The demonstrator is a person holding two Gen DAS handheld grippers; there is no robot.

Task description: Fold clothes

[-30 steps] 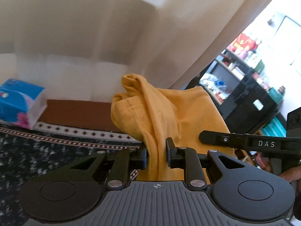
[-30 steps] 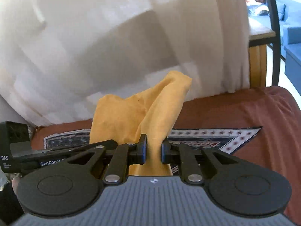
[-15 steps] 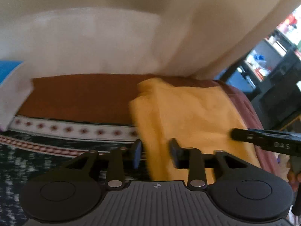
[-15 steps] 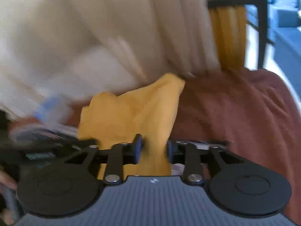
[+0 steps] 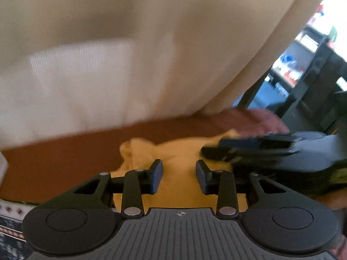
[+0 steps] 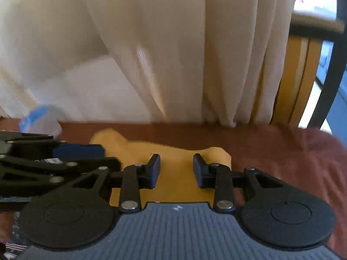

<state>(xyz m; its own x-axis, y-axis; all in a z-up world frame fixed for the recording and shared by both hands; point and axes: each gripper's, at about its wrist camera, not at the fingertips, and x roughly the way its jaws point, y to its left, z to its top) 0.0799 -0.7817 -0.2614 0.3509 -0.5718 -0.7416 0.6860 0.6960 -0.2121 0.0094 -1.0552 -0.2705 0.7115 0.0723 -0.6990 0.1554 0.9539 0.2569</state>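
Note:
A yellow garment point(image 5: 180, 151) lies flat on the reddish-brown cloth surface point(image 5: 65, 151), close to the curtain. My left gripper point(image 5: 179, 174) is open just above the garment's near part, with nothing between its jaws. My right gripper point(image 6: 176, 170) is also open over the same yellow garment point(image 6: 177, 158). The right gripper shows at the right of the left wrist view point(image 5: 249, 149). The left gripper shows at the left of the right wrist view point(image 6: 54, 156). The two grippers are close side by side.
A cream curtain point(image 5: 130, 54) hangs right behind the surface. A blue-and-white tissue pack point(image 6: 39, 122) sits at the back left. A patterned rug edge point(image 5: 10, 212) lies at the near left. Dark shelving point(image 5: 314, 75) and a wooden table leg point(image 6: 292, 82) stand beyond the curtain.
Both grippers held the garment up, then lowered it forward onto the surface and opened. The garment now lies flat, released by both.

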